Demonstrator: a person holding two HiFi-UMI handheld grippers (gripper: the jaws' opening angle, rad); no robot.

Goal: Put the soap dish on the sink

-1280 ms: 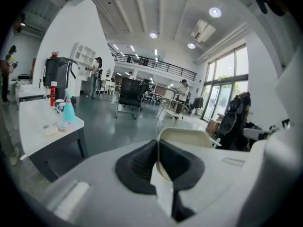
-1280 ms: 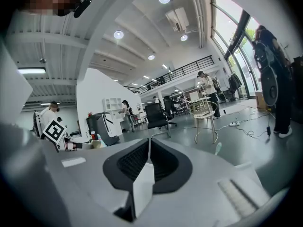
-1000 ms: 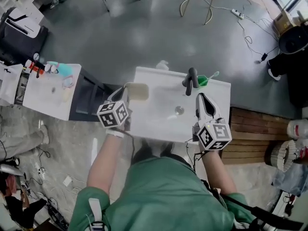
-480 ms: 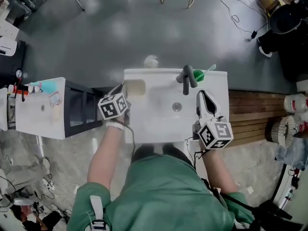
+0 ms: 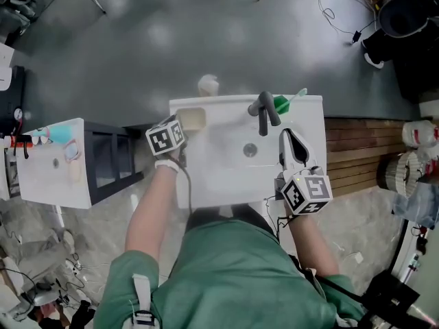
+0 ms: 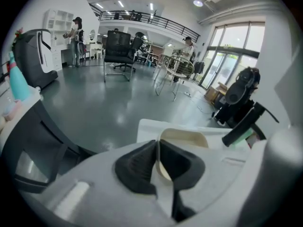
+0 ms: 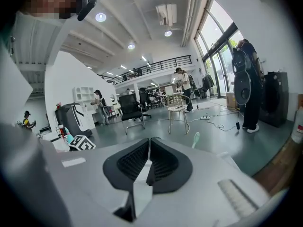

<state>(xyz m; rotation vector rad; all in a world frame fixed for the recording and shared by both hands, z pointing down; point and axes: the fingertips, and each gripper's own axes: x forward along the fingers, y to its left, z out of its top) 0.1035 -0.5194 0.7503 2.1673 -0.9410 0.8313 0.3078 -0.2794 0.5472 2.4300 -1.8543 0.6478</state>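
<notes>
With the fingers (image 6: pixel 135 167) of the left gripper (image 6: pixel 156 148) closed down tight, pinching the near rim of the cream soap dish (image 6: pixel 184 137), its thin wall clamped between the two dark fingers and nothing else caught there. Holding that dish at the back left corner of the white sink (image 5: pixel 226 180), over the ledge to the left of the dark faucet (image 5: pixel 265 110). Sitting on the ledge or hanging just above it: impossible to tell from either view. Reaching in from the sink's left side, with the marker cube (image 5: pixel 167 137) just beside the dish and the forearm (image 5: pixel 154 204) running back along the sink's left edge.

Pressing the fingers (image 7: pixel 163 162) of the right gripper (image 7: pixel 148 150) flat together, gripping nothing. Hovering that gripper over the right part of the sink, tips pointing toward the back ledge, near the faucet but not touching it, and well apart from the dish. Looking past those closed fingers at a pale green toothbrush (image 7: pixel 195 138) sticking up at the back right of the sink, just right of the faucet.

Standing at the sink's front edge in a green top (image 5: pixel 233 273). Working with a white side counter (image 5: pixel 48 177) off to the left carrying a teal bottle (image 5: pixel 60 133) and small items too small to name, wooden decking (image 5: pixel 353 153) to the right and grey floor (image 5: pixel 137 53) beyond.
</notes>
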